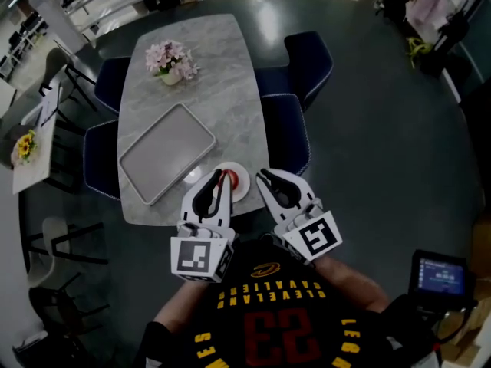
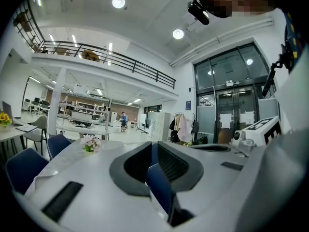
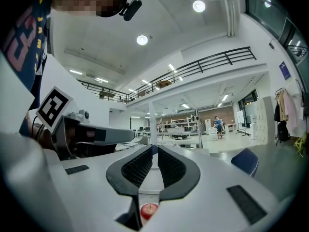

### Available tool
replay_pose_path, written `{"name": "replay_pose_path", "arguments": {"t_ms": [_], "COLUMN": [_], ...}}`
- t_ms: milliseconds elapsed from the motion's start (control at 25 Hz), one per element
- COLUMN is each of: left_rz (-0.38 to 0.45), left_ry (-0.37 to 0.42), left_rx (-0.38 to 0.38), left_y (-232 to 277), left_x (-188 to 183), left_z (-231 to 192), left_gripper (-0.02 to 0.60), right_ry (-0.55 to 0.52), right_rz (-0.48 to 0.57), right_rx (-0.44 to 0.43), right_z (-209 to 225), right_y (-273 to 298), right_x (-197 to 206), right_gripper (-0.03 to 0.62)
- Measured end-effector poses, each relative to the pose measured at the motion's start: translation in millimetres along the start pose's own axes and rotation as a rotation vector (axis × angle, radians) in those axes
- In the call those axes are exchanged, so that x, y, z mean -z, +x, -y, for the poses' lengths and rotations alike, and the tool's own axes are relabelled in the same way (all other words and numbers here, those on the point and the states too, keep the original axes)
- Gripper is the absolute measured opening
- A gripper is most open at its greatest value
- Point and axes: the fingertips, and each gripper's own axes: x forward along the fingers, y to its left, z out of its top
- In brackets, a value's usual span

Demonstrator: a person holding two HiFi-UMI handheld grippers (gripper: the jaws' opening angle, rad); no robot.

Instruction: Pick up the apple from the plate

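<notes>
A red apple [image 1: 229, 179] lies on a small white plate [image 1: 241, 189] at the near edge of the marble table [image 1: 230, 90]. In the head view my left gripper [image 1: 222, 174] hovers over the plate's left side and hides part of the apple; its jaws are shut, with nothing between them. My right gripper [image 1: 261, 175] hangs just right of the plate, off the table edge, also shut and empty. The right gripper view shows the apple [image 3: 148, 210] low down behind the closed jaws [image 3: 155, 149]. The left gripper view [image 2: 154, 146] looks across the table and does not show the apple.
A grey rectangular tray [image 1: 165, 153] lies mid-table, left of the plate. A pot of pink flowers [image 1: 172, 60] stands at the far end. Blue chairs [image 1: 287, 133] line the right side, others [image 1: 100, 159] the left. A screen [image 1: 439, 274] sits at the lower right.
</notes>
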Motion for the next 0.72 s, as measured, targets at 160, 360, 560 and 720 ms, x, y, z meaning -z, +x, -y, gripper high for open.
{"name": "replay_pose_path", "arguments": {"t_ms": [160, 360, 560, 720], "left_rz": [-0.005, -0.019, -0.027, -0.041], "left_ry": [0.007, 0.008, 0.028, 0.024], "left_rx": [-0.003, -0.006, -0.008, -0.007], "left_y": [0.0, -1.6, 0.1, 1.5], "left_x": [0.7, 16.1, 14.2, 15.6], "left_z": [9.5, 11.5, 11.7, 12.2], "left_gripper": [0.040, 0.040, 0.040, 0.040], "right_ry": [0.014, 0.029, 0.035, 0.032], "right_rz": [-0.015, -0.011, -0.013, -0.017], "right_rx": [-0.024, -0.041, -0.045, -0.049], "right_z": [-0.6, -1.4, 0.0, 0.4], "right_y": [-5.5, -6.3, -5.0, -3.3], "right_x": [3.2, 9.2, 12.1, 11.5], "right_gripper": [0.042, 0.008, 0.008, 0.008]}}
